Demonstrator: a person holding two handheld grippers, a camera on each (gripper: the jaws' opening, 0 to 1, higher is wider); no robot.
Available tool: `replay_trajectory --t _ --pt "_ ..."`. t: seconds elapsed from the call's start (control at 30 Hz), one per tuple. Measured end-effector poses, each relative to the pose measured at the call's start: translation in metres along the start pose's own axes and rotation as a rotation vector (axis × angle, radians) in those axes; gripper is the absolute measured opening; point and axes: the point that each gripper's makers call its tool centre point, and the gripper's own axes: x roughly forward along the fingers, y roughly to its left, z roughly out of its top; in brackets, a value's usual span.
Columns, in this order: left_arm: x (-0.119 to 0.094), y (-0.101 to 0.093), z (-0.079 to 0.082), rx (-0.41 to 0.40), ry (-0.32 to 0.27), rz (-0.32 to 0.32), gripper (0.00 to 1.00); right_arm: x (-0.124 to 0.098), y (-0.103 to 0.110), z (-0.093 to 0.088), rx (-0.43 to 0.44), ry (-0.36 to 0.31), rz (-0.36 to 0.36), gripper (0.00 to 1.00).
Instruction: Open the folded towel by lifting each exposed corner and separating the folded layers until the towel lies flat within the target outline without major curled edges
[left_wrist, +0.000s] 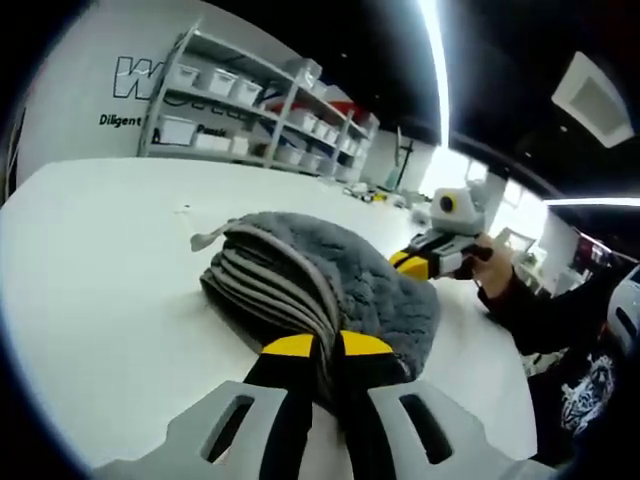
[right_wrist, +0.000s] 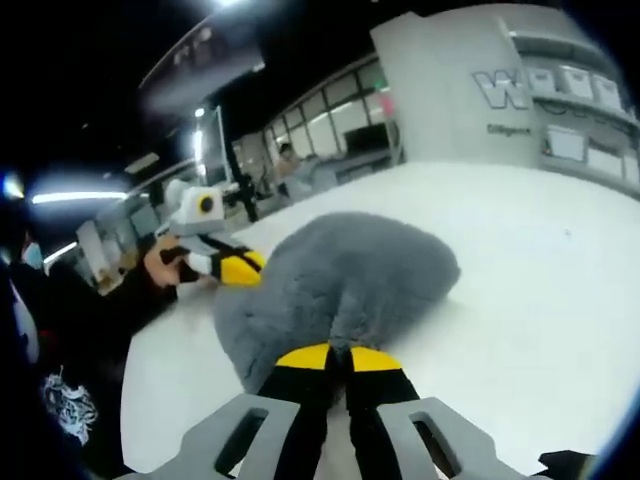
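A folded grey towel (left_wrist: 330, 270) lies bunched on the white table (left_wrist: 100, 260), its stacked layer edges facing the left gripper view. My left gripper (left_wrist: 328, 346) is shut on the near edge of the towel, with cloth pinched between its yellow tips. At the towel's far right edge, my right gripper (left_wrist: 418, 263) comes in with its yellow tips against the cloth. In the right gripper view the towel (right_wrist: 350, 270) looks like a fluffy mound, and my right gripper (right_wrist: 336, 356) is shut on its near edge. The left gripper (right_wrist: 232, 267) holds the far left side.
Shelves with white bins (left_wrist: 250, 100) stand beyond the table's far edge, in front of a lettered wall (right_wrist: 510, 90). A person's dark sleeve (left_wrist: 545, 315) and hand (right_wrist: 160, 262) reach in from the side. Bare table (right_wrist: 540, 260) spreads around the towel.
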Motion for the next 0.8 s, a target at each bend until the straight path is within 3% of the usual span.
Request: replay_trajectory --t 0.8 --pt "-0.0040 -0.0045 -0.0040 0.007 -0.001 -0.011 0.06 -0.0008 0.0041 -0.0020 0.007 0.007 0.001 0.00"
